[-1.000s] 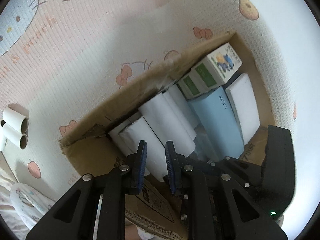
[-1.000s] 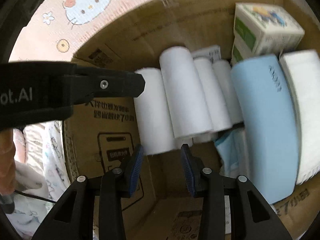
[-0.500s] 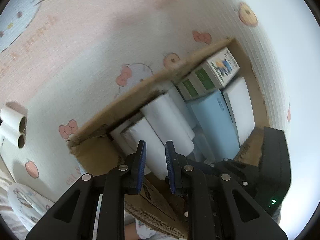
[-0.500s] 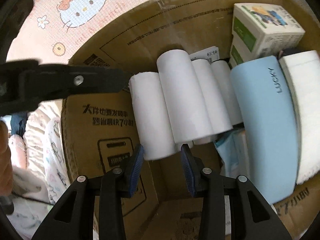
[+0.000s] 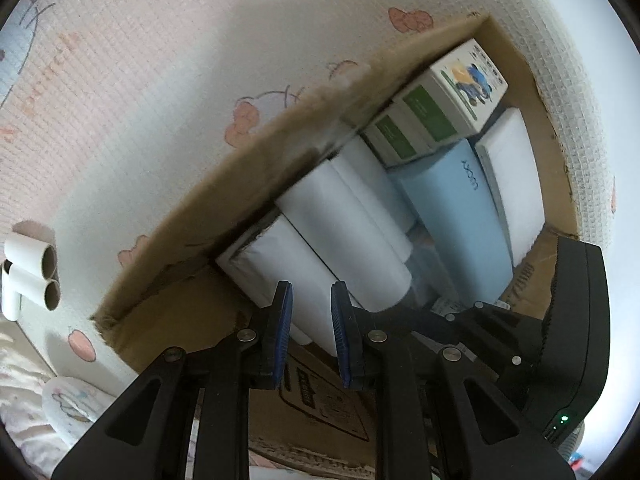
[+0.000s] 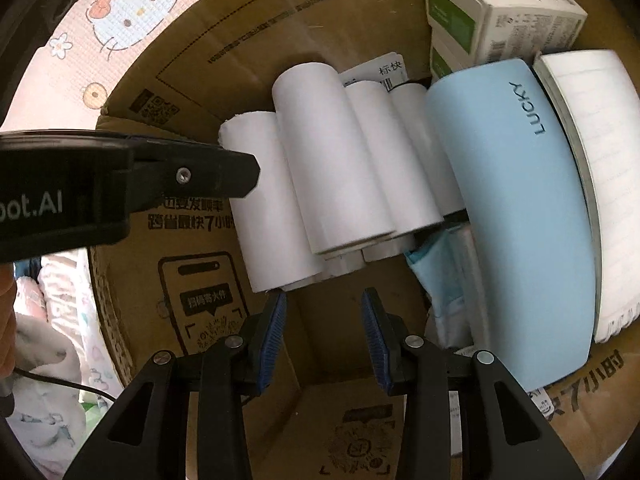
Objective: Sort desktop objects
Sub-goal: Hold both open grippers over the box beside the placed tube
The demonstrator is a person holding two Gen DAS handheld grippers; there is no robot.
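Both claws point steeply down over the open brown cardboard box (image 6: 248,36), which sits on the pink cartoon-print mat (image 5: 160,100).

Left claw (image 5: 311,332): blue pads a narrow gap apart, nothing pinched between them; empty, hovering above near end of the white paper rolls (image 5: 344,240).

Right claw (image 6: 323,340): jaws part-open, empty, over bare box floor just in front of the roll ends.

Box contents: white rolls laid side by side, long axes parallel, prob. to pack tight; light-blue curved case marked "LUCKY" (image 6: 516,208) beside them; white flat pad (image 6: 600,184) against the wall next to the case; green-and-white small cartons (image 6: 496,12) stacked in far corner.

Two more white rolls with cardboard cores (image 5: 34,276) lie outside on the mat, well apart from box; likely not yet sorted.
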